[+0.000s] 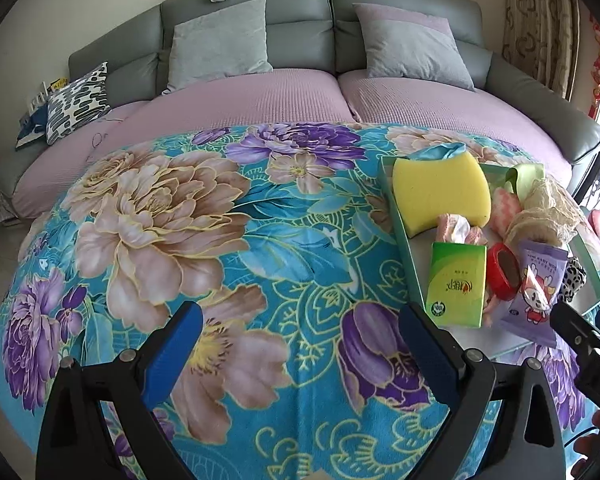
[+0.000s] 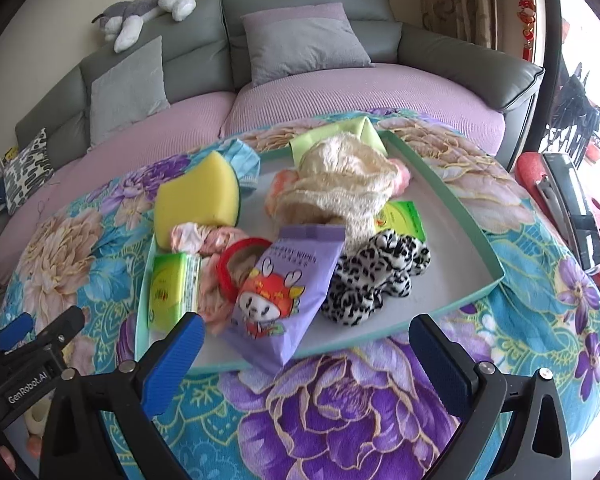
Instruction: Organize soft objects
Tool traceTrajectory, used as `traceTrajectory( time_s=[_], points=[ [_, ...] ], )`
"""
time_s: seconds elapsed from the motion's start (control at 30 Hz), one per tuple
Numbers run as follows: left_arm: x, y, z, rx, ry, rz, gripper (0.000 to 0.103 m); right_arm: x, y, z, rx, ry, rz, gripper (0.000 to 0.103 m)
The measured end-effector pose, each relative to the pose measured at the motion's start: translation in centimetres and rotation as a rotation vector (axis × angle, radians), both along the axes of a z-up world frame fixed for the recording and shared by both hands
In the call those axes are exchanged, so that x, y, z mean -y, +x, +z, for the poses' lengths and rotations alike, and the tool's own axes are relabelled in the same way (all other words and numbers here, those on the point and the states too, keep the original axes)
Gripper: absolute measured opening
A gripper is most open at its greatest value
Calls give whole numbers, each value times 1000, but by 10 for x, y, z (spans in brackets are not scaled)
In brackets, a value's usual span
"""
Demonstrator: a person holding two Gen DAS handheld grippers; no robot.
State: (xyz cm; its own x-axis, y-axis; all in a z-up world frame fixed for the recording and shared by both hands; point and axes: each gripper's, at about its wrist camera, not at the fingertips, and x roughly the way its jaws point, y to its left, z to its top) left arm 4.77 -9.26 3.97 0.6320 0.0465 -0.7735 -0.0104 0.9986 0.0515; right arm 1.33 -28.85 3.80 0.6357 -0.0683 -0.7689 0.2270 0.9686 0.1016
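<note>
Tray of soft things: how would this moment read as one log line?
left gripper open, empty | right gripper open, empty, before tray | wipes pack overhangs near rim | yellow sponge at tray's far-left edge

The left gripper (image 1: 300,344) has its blue-padded jaws spread wide, holding nothing. The right gripper (image 2: 306,354) is likewise wide apart and empty. Each shows at the edge of the other's view, so they sit side by side.
</note>
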Motion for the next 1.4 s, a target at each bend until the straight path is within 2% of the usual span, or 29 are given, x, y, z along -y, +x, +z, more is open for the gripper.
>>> traceTrajectory(
  time_s=[0.17, 0.8, 1.4],
  points=[
    [-2, -7, -4, -20, 45, 28, 99, -6, -2, 0, -6, -7, 15, 103],
    [-14, -19, -19, -64, 53, 33, 98, -25, -3, -8, -51, -42, 68, 103],
    [-10, -20, -17, -64, 67, 25, 99, -19, -6, -4, -48, -37, 63, 103]
  ],
)
